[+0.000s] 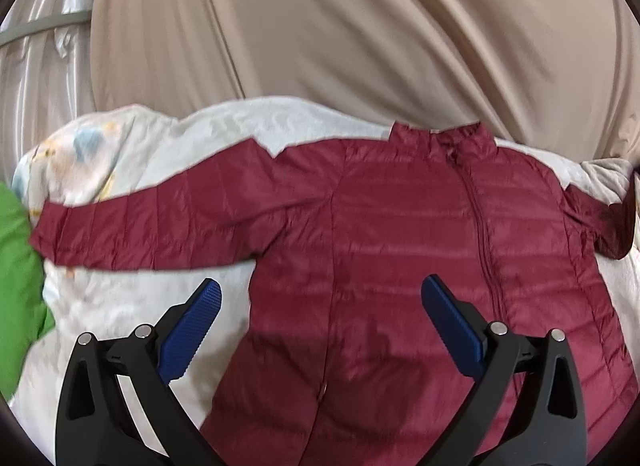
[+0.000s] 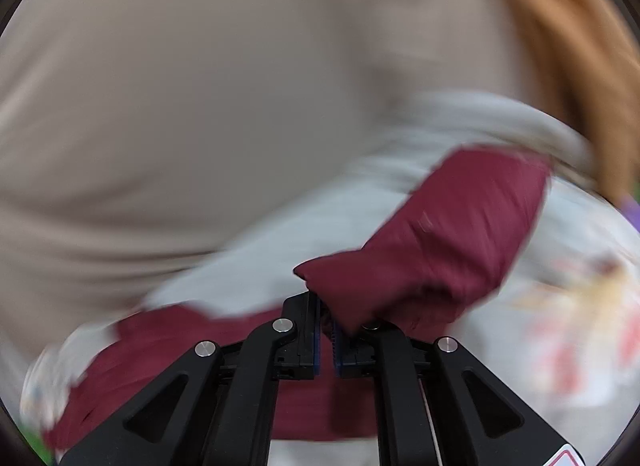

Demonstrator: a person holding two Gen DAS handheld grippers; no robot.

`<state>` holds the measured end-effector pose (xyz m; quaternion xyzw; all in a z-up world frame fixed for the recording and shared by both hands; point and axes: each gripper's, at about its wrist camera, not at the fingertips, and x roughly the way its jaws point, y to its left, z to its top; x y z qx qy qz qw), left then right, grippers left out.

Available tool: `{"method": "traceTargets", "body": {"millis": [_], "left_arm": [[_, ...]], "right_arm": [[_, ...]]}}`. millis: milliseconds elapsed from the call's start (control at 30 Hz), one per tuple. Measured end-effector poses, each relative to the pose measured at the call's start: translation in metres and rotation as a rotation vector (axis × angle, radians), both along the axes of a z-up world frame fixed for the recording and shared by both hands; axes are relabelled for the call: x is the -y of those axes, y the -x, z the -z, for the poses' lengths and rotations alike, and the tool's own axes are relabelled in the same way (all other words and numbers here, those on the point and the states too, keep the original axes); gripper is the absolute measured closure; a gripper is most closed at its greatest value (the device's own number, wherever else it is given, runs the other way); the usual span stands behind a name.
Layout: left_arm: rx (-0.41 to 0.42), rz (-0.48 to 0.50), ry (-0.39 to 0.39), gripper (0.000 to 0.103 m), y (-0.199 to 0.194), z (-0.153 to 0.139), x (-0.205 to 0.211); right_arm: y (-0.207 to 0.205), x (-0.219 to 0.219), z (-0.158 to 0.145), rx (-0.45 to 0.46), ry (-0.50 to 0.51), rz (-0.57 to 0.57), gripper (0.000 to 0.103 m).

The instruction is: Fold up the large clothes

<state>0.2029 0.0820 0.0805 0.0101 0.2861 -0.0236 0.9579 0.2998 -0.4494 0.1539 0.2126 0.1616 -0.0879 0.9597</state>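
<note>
Home bedroom. White printed quilt point(image 1: 132, 153) fills the lower half of the frame like bedding on a bed; beige curtain point(image 1: 340, 25) across the top, glossy white drape point(image 1: 36, 65) upper left. No lab or shop gear visible.

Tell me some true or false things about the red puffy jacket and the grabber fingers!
1. The dark red quilted puffer jacket lies spread out, zipper side up. True.
2. The left gripper is clamped on the jacket. False: its blue fingers stand apart, holding nothing.
3. The right gripper pinches a dark red sleeve. True.
4. The jacket is blue. False: it is dark red.
5. A bright green cloth lies at the left edge. True.
</note>
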Motion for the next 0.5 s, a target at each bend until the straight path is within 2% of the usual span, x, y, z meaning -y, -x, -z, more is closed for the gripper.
{"method": "traceTargets", "body": {"millis": [33,67,133,200,300,400,467,500], "left_arm": [[0.002,0.006,0.011,0.005,-0.004,-0.003,0.001],[0.002,0.014,0.027,0.005,-0.007,-0.006,0.001],[-0.006,0.025,0.076,0.005,-0.018,-0.011,0.000],[-0.019,0.037,0.110,0.005,-0.027,-0.013,-0.002],[-0.045,0.047,0.156,0.005,-0.045,-0.011,-0.006],[-0.083,0.061,0.192,0.005,-0.064,-0.005,-0.009],[-0.107,0.068,0.210,0.005,-0.074,-0.001,-0.011],[-0.123,0.076,0.224,0.005,-0.079,0.003,-0.013]], "right_arm": [[-0.010,-0.027,-0.008,0.006,0.026,-0.065,0.096],[-0.027,-0.073,-0.015,0.005,0.065,-0.171,0.096],[-0.054,-0.146,-0.015,-0.022,0.112,-0.325,0.097],[-0.088,-0.228,0.006,-0.088,0.163,-0.474,0.096],[-0.125,-0.311,0.052,-0.209,0.242,-0.572,0.095],[-0.143,-0.366,0.098,-0.340,0.300,-0.631,0.080],[-0.133,-0.371,0.113,-0.374,0.300,-0.650,0.076],[-0.125,-0.369,0.111,-0.374,0.293,-0.656,0.073]]}}
